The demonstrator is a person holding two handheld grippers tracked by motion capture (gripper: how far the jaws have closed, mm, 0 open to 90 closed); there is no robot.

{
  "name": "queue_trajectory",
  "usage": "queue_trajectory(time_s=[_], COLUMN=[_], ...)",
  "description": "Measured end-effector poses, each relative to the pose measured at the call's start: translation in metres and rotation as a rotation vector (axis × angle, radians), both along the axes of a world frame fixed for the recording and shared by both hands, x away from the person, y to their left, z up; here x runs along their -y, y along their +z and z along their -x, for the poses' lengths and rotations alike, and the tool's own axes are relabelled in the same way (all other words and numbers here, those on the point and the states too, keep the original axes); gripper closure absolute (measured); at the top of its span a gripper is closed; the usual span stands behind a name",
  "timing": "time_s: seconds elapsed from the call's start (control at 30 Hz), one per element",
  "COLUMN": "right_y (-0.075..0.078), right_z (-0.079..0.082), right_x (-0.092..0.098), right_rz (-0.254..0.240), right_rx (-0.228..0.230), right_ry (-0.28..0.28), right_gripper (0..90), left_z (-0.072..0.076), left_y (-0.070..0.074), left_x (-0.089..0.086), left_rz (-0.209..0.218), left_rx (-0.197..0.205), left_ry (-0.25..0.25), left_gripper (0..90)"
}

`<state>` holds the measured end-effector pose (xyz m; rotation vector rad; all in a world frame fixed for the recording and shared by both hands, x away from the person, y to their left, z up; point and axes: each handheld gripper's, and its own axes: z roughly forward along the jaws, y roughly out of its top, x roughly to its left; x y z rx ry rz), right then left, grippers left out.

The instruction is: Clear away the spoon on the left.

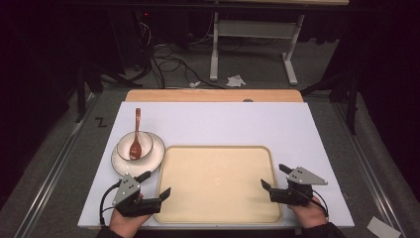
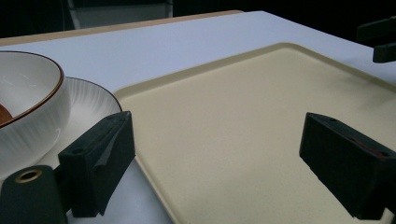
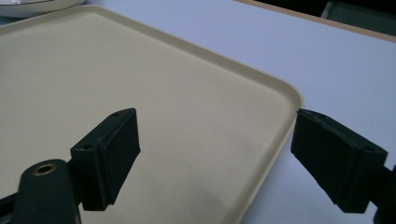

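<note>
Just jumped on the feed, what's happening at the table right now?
A person holds the left gripper and the right gripper, both open and holding nothing, at the near corners of the beige tray. Beyond the left one, a wooden spoon rests in a white bowl that stands on a plate.

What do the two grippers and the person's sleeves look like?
Both the left gripper and the right gripper are black, each with two blocky fingers and a grey three-cornered plate on top. A black cable trails from each. A brass-coloured ring sits near the finger base. The sleeves are dark.
</note>
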<state>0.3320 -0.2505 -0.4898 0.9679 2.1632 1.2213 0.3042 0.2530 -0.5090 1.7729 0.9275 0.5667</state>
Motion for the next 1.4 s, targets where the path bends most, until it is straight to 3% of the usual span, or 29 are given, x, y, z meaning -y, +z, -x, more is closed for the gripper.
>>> queue_trajectory(time_s=[0.1,0.17,0.23,0.33,0.43,0.63,0.9,1.4], right_y=[-0.001,0.0,0.0,0.001,0.0,-0.001,-0.001,0.0], right_z=[0.0,0.0,0.001,0.002,0.001,0.0,0.0,0.0], right_x=[0.001,0.001,0.0,-0.001,-0.001,0.002,0.001,0.001], right_rz=[-0.003,-0.001,-0.001,0.003,0.005,0.0,-0.003,-0.004], right_rx=[-0.003,-0.003,0.003,0.001,-0.003,-0.001,-0.003,-0.001], right_ry=[-0.007,-0.006,-0.004,-0.005,-0.007,-0.008,-0.01,-0.01], right_gripper=[16.7,16.6,16.7,16.7,16.7,16.7,16.7,16.7], left_z=[0.018,0.023,0.033,0.035,0.033,0.029,0.028,0.025], left_y=[0.011,0.014,0.018,0.016,0.017,0.016,0.016,0.012], left_x=[0.001,0.004,0.016,0.031,0.034,0.027,0.023,0.02], left_rz=[0.059,0.077,0.112,0.07,0.058,0.073,0.067,0.052], left_rx=[0.069,0.07,0.019,-0.031,-0.03,-0.044,-0.049,-0.07], left_ry=[0.047,0.063,0.048,0.009,0.014,0.037,0.039,0.049], left_gripper=[10.0,9.9,9.9,10.2,10.4,11.5,16.1,16.8])
